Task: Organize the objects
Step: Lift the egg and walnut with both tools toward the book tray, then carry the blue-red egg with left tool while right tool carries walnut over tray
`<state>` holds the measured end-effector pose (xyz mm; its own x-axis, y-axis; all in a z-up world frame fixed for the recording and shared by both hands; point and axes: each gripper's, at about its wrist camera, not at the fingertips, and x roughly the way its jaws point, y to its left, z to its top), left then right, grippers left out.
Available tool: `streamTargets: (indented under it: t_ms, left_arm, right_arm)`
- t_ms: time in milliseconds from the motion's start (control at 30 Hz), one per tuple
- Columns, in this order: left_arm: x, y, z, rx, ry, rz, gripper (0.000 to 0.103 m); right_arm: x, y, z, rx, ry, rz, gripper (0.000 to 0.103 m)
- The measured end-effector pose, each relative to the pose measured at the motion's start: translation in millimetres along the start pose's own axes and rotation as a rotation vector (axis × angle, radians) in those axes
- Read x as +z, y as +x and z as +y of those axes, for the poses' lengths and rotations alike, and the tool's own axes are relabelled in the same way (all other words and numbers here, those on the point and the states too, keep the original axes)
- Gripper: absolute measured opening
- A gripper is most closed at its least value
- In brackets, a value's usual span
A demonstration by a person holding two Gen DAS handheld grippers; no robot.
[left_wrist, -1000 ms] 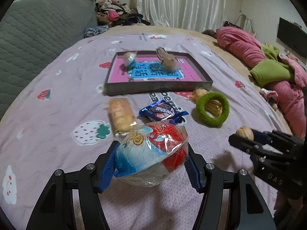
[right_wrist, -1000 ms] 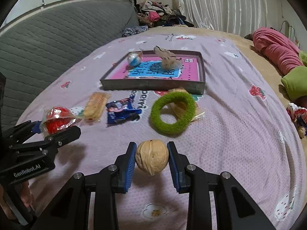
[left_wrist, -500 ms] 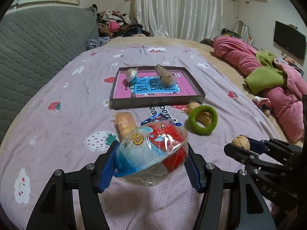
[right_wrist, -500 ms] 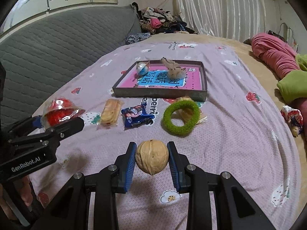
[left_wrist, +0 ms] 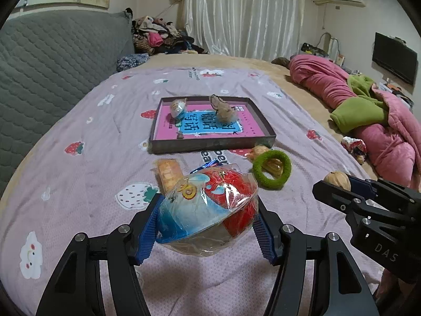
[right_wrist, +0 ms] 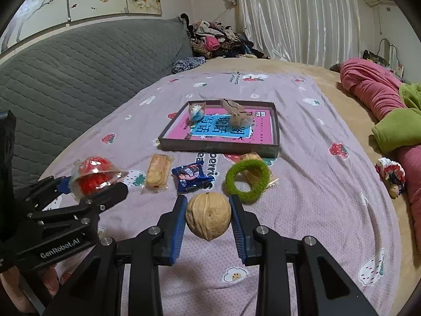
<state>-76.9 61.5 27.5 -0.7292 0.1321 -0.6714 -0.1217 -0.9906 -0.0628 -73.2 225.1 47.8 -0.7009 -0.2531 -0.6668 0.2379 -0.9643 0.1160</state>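
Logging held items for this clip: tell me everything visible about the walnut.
The walnut is whole and in its shell, tan, rounded, with a wrinkled surface and a seam running top to bottom. It is clamped between the blue ribbed pads of the right gripper, lifted clear of the purple bedspread. Nothing else touches it. In the left wrist view it shows partly hidden behind a finger.

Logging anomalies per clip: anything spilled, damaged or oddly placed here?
Nothing spilled or damaged. One oddity: the green ring lies over a wrapped snack beside the tray. Wrapped ball and walnut are held cleanly.
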Motion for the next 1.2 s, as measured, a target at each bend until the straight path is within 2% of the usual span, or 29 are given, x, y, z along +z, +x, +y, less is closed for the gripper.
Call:
streamTargets:
  t_ms: [733, 1200]
  left_arm:
    - [49, 11, 7, -0.006, 0.004, -0.020, 0.066]
    - [117, 32, 12, 0.026, 0.045, -0.072, 0.066]
  right_arm:
    - [48, -7, -1, -0.009, -0.012, -0.068, 0.033]
    - [109, 9, -6, -0.030, -0.044, -0.121, 0.033]
